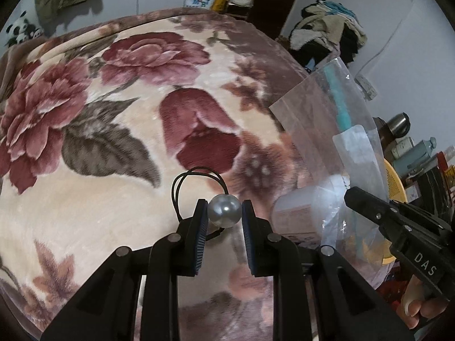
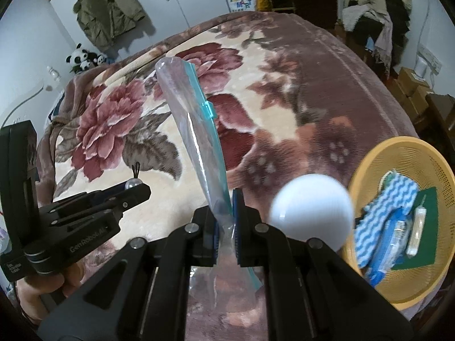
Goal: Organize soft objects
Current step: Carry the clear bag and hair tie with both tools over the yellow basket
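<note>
Fingers of the left gripper are pinched on a glossy grey pearl bead hair tie, its thin black elastic loop arching up and to the left of the bead in the left wrist view. Fingers of the right gripper are closed almost fully on the lower edge of a clear plastic zip bag with a teal sealing strip, which stands up from them towards the upper middle of the right wrist view.

The coming move looks to turn on bead and bag: in the left wrist view the bag rises at the right of the frame, to the right of the held bead, with its long axis running up and slightly left; whether its mouth is open cannot be told. In the right wrist view the left gripper sits at the left, well apart from the bag.

Both are carried over a floral plush blanket on the bed. A round white blurred object hangs just right of the right fingers, and a yellow mesh basket of cloths sits at the right edge.
</note>
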